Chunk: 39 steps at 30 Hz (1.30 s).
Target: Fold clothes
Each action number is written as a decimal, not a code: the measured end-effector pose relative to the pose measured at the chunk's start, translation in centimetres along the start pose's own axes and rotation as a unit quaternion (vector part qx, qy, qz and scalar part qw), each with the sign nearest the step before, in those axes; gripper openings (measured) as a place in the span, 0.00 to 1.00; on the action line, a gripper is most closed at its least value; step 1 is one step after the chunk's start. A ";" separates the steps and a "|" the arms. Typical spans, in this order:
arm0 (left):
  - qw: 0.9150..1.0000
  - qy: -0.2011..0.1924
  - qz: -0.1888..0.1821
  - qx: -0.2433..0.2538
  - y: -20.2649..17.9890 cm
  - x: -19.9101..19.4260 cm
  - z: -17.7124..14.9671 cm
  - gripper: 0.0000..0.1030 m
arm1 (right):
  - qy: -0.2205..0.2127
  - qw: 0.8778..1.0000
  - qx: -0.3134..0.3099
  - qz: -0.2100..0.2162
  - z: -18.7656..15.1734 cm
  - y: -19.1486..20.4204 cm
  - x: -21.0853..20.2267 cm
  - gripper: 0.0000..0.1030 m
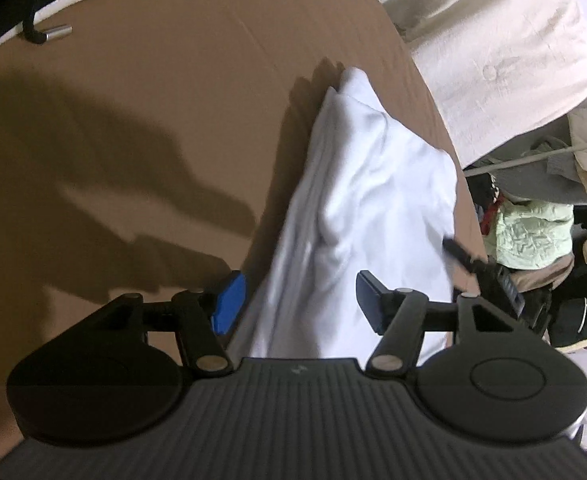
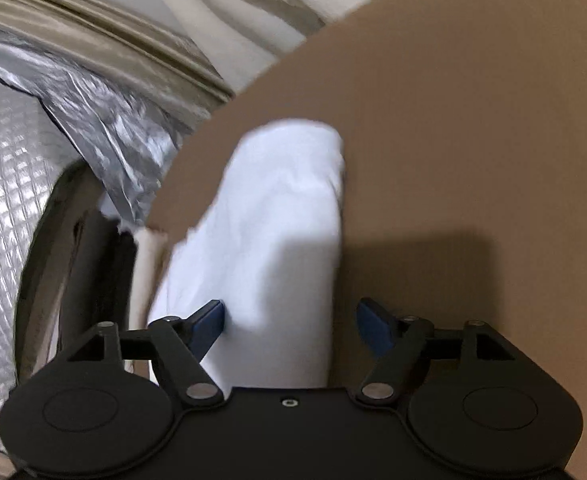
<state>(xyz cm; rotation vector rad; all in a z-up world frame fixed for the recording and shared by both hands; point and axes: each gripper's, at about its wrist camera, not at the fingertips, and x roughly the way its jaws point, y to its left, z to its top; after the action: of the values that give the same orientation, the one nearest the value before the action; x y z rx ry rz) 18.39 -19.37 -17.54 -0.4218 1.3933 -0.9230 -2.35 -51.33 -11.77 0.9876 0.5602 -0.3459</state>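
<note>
A white garment (image 1: pixel 357 208) is laid bunched on the brown cardboard sheet (image 1: pixel 153 100), near its edge. The left gripper (image 1: pixel 297 300) is held wide open above the cloth, nothing gripped. The right gripper (image 2: pixel 289 324) is also spread wide, nothing clamped between its 2 fingers.

Both grippers are black with ribbed bodies, silver pivot screws and blue fingers (image 1: pixel 229 300).

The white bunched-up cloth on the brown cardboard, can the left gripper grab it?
Probably yes. The left gripper is open right over the white bunched-up cloth on the brown cardboard, and nothing lies between its fingers and the fabric.
</note>
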 end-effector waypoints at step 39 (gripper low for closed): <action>0.995 0.049 0.052 0.070 -4.9 7.5 -0.6 0.56 | 0.076 0.995 0.056 0.037 -2.6 -2.1 -1.6 0.75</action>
<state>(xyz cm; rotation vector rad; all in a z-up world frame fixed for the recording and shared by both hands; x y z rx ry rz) 15.67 -27.84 -18.86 -0.1981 1.4148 -0.9593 -5.43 -50.17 -13.38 1.1475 0.6462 -0.2388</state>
